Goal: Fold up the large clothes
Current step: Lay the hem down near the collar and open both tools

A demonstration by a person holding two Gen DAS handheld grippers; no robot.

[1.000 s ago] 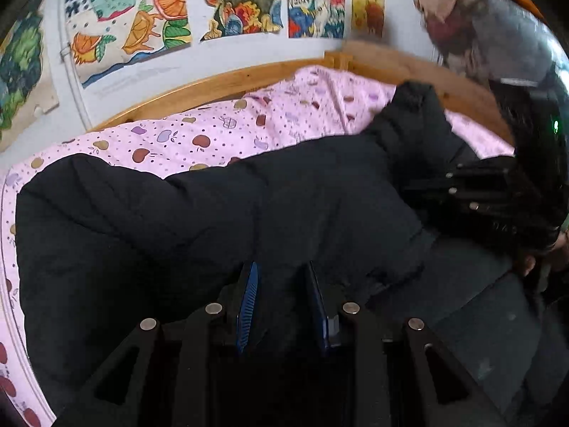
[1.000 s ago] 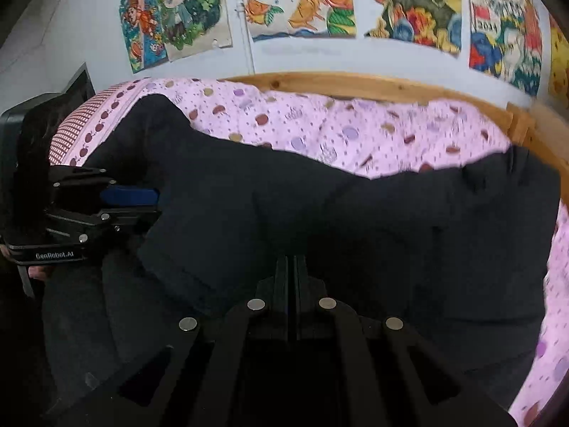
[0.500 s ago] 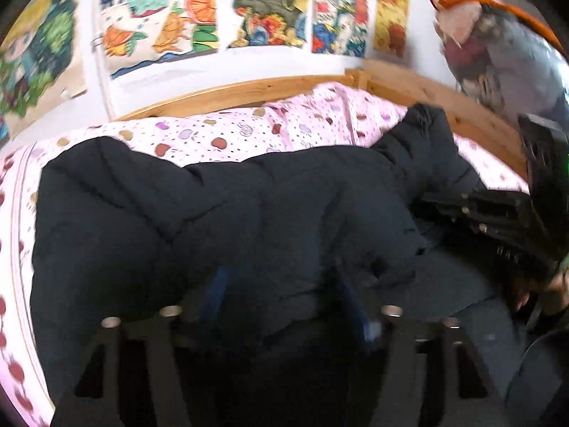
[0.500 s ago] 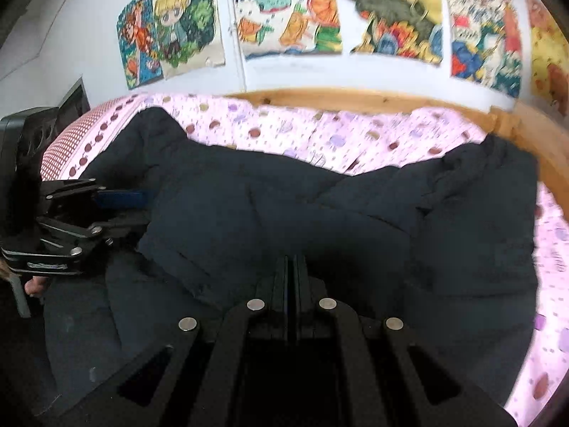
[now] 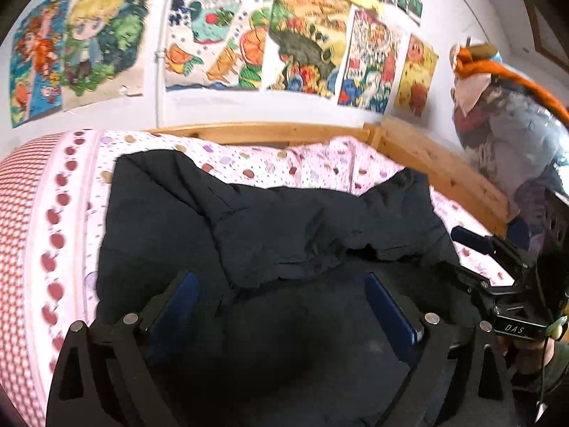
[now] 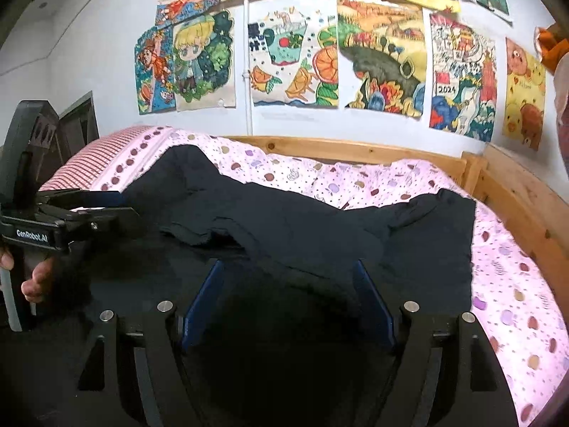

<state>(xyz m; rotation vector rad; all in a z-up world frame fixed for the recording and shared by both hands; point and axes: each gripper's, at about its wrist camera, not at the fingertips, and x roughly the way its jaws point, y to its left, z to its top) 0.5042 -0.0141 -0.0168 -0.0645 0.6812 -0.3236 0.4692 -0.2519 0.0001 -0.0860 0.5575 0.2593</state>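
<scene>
A large black padded coat [image 5: 270, 227] lies spread across the pink dotted bed [image 5: 81, 213], its upper layer folded over with a loose edge near me. It also shows in the right wrist view [image 6: 320, 227]. My left gripper [image 5: 281, 281] is open, its blue-padded fingers apart just above the near part of the coat, holding nothing. My right gripper [image 6: 288, 270] is open too, above the coat's near edge. Each gripper shows in the other's view: the right one at the right side [image 5: 498, 270], the left one at the left side [image 6: 89, 210].
A wooden bed frame [image 6: 355, 146] runs behind and to the right of the bed. Colourful drawings [image 6: 373, 57] cover the white wall. Clothes hang at the far right [image 5: 505, 114]. A red-checked pillow [image 6: 89, 160] lies at the bed's left end.
Both grippers have opened and let go of the coat. They have pulled back and up, so more of the wall shows. The coat now lies folded on the bed.
</scene>
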